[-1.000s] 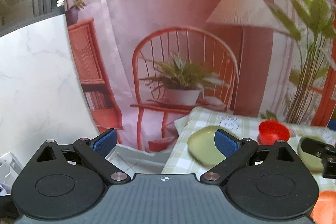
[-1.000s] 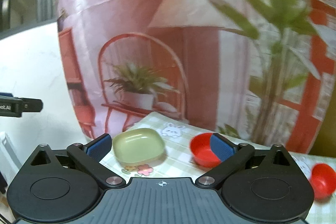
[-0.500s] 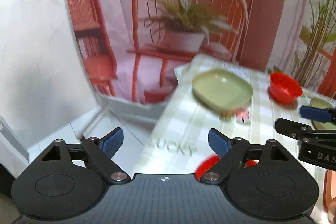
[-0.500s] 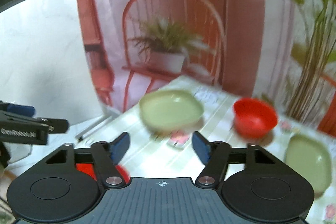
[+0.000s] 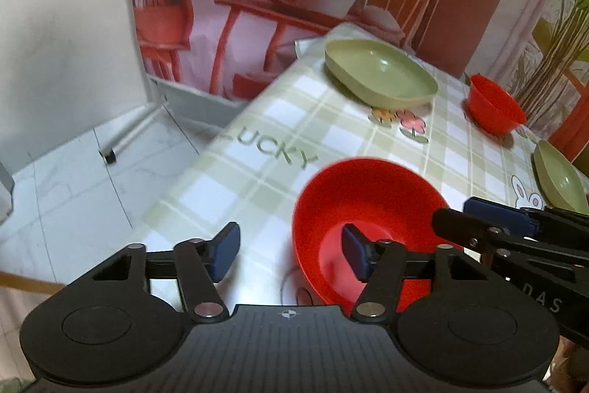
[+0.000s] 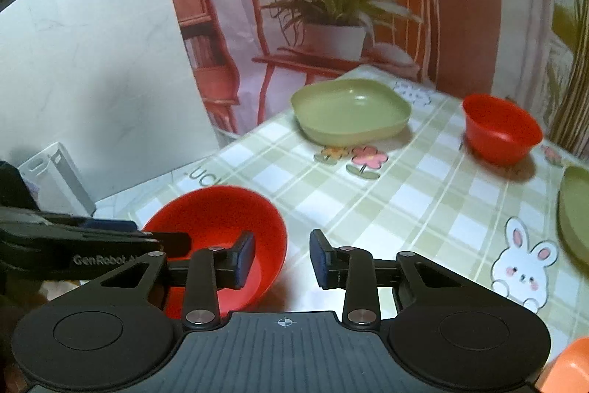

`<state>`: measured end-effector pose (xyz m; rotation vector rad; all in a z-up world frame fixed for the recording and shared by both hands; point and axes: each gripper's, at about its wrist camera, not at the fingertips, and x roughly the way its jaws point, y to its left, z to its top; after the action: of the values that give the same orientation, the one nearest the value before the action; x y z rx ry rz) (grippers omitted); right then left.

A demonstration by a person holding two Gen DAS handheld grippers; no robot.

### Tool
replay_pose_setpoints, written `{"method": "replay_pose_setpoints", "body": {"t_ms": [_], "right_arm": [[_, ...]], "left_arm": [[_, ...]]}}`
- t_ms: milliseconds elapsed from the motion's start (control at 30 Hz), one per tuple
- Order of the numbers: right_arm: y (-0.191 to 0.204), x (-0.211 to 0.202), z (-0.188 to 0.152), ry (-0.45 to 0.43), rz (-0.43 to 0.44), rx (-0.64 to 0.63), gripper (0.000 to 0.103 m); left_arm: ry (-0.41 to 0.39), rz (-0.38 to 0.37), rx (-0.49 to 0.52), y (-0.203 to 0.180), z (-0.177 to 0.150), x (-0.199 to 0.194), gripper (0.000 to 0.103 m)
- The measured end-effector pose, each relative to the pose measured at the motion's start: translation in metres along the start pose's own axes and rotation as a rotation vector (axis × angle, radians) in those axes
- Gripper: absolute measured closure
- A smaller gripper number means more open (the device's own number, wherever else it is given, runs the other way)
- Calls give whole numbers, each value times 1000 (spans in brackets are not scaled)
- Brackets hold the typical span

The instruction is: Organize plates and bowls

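1. Left wrist view: against the earlier frames, the left gripper [image 5: 291,255] is seen lowered over the tabletop [image 5: 257,179], so that the backdrop fills less of the picture and the near red bowl [image 5: 368,209], formerly out of sight, now fills the lower middle. Its jaws have just been closing; the fingers [image 5: 355,255] are half spread, one blue pad inside the bowl, the other outside over the cloth, with the rim between them but not yet pinched.

2. Left wrist view, risk: the bowl sits close to the tabletop edge. If the pads are closed unevenly on the thin rim, the bowl is likely to be tipped or pushed toward that edge.

3. Right wrist view: the right gripper [image 6: 281,260] is likewise seen lower than before, and its jaws have just been closing. The fingers [image 6: 244,258] stand narrowly apart astride the opposite rim of the same bowl [image 6: 221,220], one pad inside, one outside, and no contact is shown.

4. Right wrist view, risk: both grippers are crowded at one bowl, so a collision or opposed pulls could be caused. The green plate [image 6: 349,111] and far red bowl [image 6: 500,129] stand well apart, untouched.
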<state>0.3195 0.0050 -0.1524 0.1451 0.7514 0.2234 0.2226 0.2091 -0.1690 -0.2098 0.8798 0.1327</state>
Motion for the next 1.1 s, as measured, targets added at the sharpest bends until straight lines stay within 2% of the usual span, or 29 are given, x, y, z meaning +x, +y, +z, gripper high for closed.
{"method": "replay_pose_setpoints", "body": {"t_ms": [67,133,167,233,300,367,700,1100], "right_arm": [[-2,2,-1,9,10,7,82],[-4,5,-2,21,15,16,86],[-4,6,-3,28,17,23,89],[-7,7,-5,34,30,39,92],[-9,7,-6,34,52,52,93],[-9,7,-6,35,57,55,94],[-18,-4,-9,40,56,107,96],[-35,-34,-11,-17,44,147,96]], "left_arm": [[11,-9,-15,0,-4,2,50],[18,-11,-27,0,-6,4,63],[20,-9,-33,0,-7,5,74],[13,-12,-41,0,-9,5,78],[0,-13,-36,-2,-10,3,87],[-3,-5,-28,-6,-11,1,91],[10,-5,-28,-15,-18,-5,91],[-7,-14,23,-39,-16,-21,90]]}}
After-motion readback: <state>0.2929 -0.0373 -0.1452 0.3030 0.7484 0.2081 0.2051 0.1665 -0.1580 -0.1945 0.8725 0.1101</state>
